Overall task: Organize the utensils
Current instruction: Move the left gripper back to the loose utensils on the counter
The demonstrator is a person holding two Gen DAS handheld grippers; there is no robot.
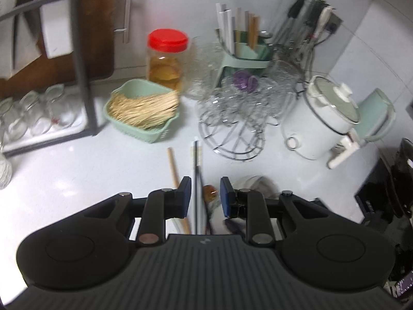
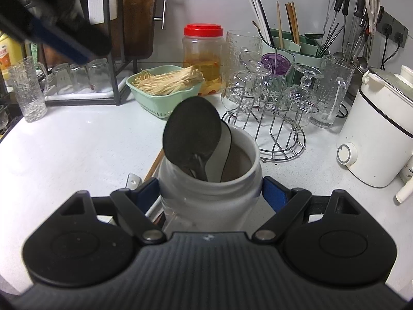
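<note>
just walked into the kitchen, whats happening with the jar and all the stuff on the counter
A person is sorting utensils with two handheld grippers. The right gripper is clamped on a white jar that already holds two dark spoon-like utensils. The left gripper is part open above loose chopsticks lying on the white counter, nothing gripped yet.

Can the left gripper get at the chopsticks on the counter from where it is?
Probably yes. The left gripper is open right above the chopsticks, which lie bare on the white counter between its fingers, with nothing on top. The right gripper, holding the white jar, is clear of it.
</note>
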